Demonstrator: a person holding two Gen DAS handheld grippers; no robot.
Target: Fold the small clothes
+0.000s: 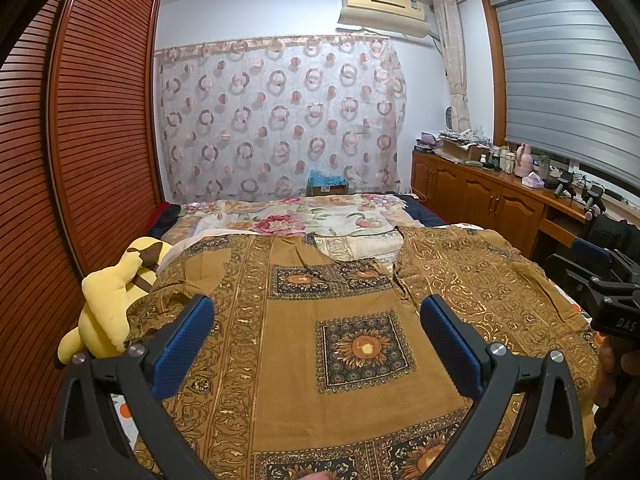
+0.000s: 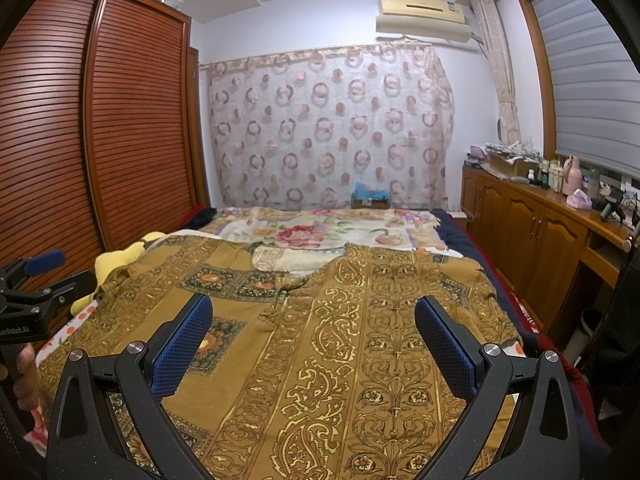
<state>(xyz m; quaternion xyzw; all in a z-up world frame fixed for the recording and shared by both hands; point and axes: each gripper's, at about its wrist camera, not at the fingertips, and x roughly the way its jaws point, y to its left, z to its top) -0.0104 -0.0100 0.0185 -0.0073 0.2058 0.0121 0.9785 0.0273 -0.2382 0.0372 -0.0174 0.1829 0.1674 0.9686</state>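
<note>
While garment (image 1: 344, 320) lies flat on bed (image 1: 304, 216), collar far, long axis away from me, my left gripper (image 1: 316, 344) and right gripper (image 2: 312, 344) hover over near hem, jaws wide, empty; left nearer left sleeve.

The brown patterned garment (image 1: 328, 344) lies flat on the bed (image 1: 304, 216), and the air above it is free. On the left side, a yellow plush toy (image 1: 116, 296) sits just beside the garment's edge, and the slatted wardrobe (image 1: 92, 132) stands close behind it. On the right, the other hand-held gripper (image 1: 612, 292) is near that edge, with the wooden cabinet (image 2: 532, 240) further away
</note>
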